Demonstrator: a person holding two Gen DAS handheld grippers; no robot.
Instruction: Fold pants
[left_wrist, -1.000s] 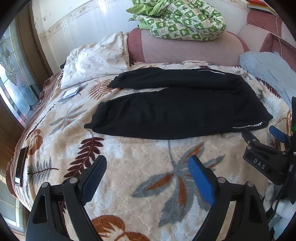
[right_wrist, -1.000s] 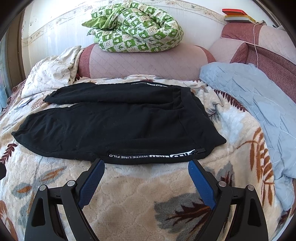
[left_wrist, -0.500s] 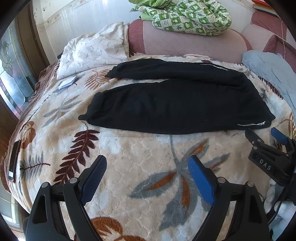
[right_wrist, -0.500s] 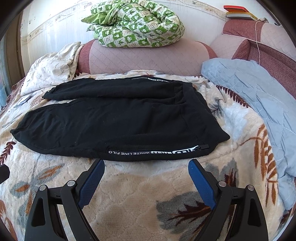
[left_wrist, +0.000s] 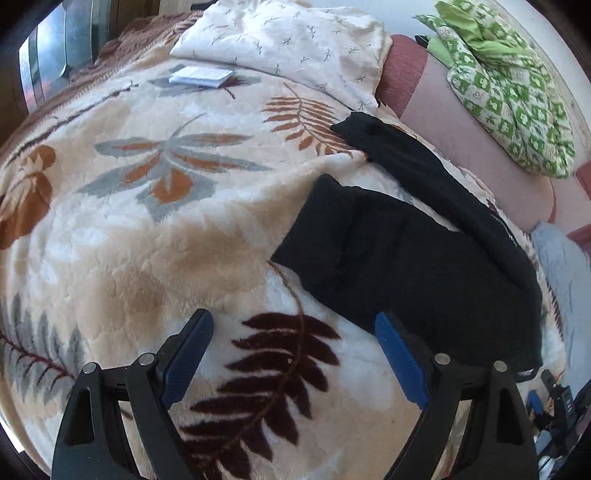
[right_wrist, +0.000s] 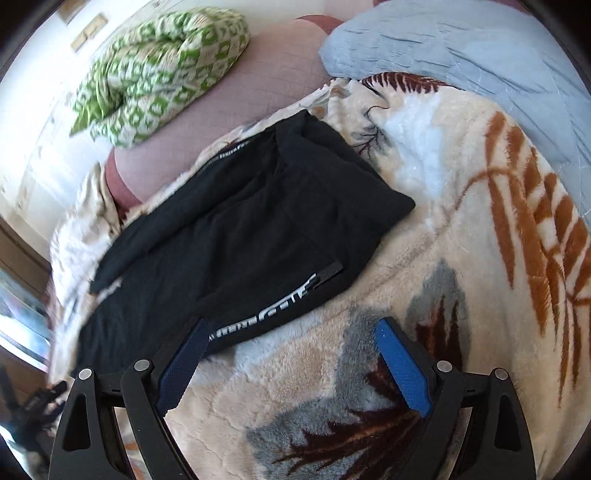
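Two tools gape empty beside black pants (left_wrist: 424, 258) on leaf-print blanket (left_wrist: 147, 240).

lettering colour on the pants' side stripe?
White, on the black pants; the lettering shows best in the right wrist view.

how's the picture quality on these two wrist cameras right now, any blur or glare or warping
Left wrist view: mostly sharp, strong fisheye bulge of the leaf blanket, bright sun on it, black pants lose detail. Right wrist view: motion blur smears the green quilt and the left edge, wall washed out; pants lettering still readable.
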